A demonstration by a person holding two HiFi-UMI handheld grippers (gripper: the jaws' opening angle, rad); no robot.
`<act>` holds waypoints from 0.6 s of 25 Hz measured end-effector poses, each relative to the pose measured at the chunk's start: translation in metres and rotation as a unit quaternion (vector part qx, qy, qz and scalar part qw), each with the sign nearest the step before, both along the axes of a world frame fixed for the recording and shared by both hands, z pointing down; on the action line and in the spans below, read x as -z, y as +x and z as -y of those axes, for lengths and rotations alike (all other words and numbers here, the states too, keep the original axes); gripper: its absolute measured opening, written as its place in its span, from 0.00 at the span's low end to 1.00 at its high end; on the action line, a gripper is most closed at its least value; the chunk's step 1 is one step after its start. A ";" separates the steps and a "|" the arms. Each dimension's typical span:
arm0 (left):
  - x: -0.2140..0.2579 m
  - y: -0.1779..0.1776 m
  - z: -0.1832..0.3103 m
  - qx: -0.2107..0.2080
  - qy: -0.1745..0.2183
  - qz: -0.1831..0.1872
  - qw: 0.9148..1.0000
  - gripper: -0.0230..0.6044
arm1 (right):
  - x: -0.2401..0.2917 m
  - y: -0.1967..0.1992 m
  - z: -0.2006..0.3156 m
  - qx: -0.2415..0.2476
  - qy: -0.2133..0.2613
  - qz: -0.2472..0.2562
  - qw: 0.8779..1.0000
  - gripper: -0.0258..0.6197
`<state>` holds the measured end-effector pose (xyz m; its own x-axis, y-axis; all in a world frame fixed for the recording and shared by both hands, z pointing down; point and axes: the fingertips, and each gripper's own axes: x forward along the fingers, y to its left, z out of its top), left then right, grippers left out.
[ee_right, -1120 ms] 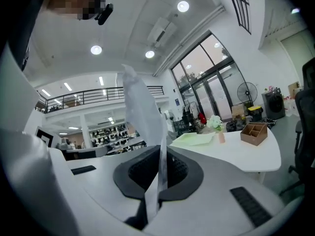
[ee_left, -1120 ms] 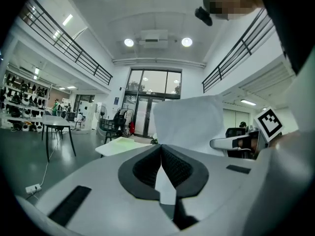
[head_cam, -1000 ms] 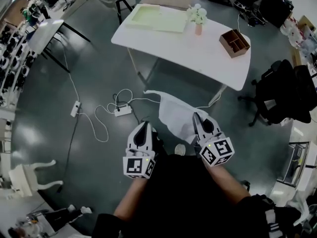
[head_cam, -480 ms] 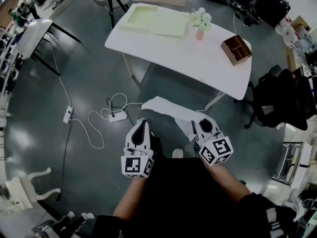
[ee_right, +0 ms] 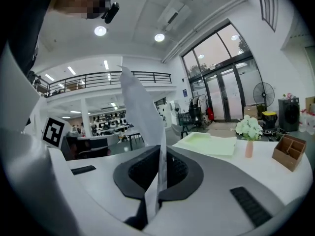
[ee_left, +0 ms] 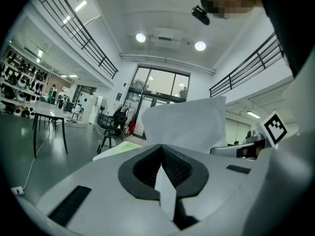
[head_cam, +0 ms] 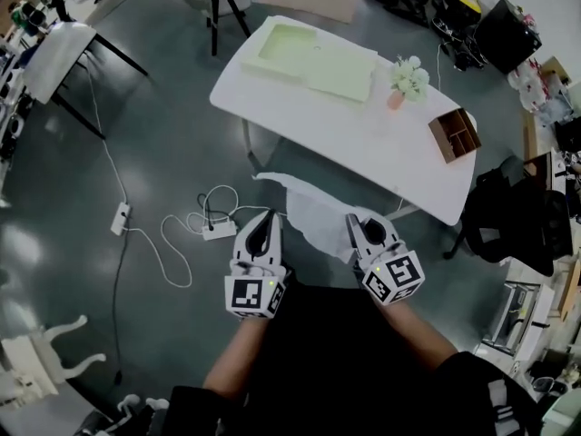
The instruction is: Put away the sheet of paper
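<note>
A white sheet of paper [head_cam: 311, 209] hangs in the air between my two grippers, above the floor and in front of the white table [head_cam: 363, 139]. My left gripper [head_cam: 264, 222] is shut on one edge of the sheet of paper [ee_left: 184, 124], which rises out of its closed jaws. My right gripper [head_cam: 355, 224] is shut on the other edge of the sheet of paper [ee_right: 140, 112]. A pale green open folder [head_cam: 318, 57] lies at the table's far left end.
On the table stand a small vase of white flowers [head_cam: 406, 80] and a brown wooden organiser [head_cam: 455, 134]. A white power strip and cable [head_cam: 213, 225] lie on the floor to the left. A black office chair [head_cam: 517, 216] stands at the right, and another table [head_cam: 54, 48] at the far left.
Both grippers have come nearer to the table with the sheet held between them. The sheet has shifted left and now hangs more bunched between the jaws.
</note>
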<state>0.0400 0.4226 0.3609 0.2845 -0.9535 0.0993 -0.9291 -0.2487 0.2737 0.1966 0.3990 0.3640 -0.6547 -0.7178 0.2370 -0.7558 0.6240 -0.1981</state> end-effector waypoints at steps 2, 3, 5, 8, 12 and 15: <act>0.002 -0.027 0.018 0.005 0.000 -0.001 1.000 0.04 | 0.003 -0.024 0.019 0.005 -0.001 -0.007 1.000 0.04; 0.003 -0.041 0.026 0.008 0.000 -0.001 1.000 0.04 | 0.003 -0.035 0.028 0.006 -0.003 -0.008 1.000 0.04; 0.004 -0.068 0.039 0.018 0.004 0.000 1.000 0.04 | 0.003 -0.057 0.044 0.007 -0.006 -0.006 1.000 0.04; 0.004 -0.108 0.052 0.036 0.006 -0.002 0.999 0.04 | 0.000 -0.088 0.061 0.006 -0.012 -0.010 1.000 0.04; -0.004 -0.146 0.069 0.041 0.000 -0.010 0.999 0.04 | -0.006 -0.122 0.078 0.006 -0.020 -0.016 1.000 0.04; -0.007 -0.168 0.077 0.042 0.001 -0.014 0.999 0.04 | -0.003 -0.141 0.089 0.006 -0.016 -0.020 1.000 0.04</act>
<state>-0.1275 0.3456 0.3678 0.2058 -0.9745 0.0898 -0.9390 -0.1708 0.2985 0.0558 0.3101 0.3669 -0.6526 -0.7019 0.2854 -0.7562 0.6266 -0.1883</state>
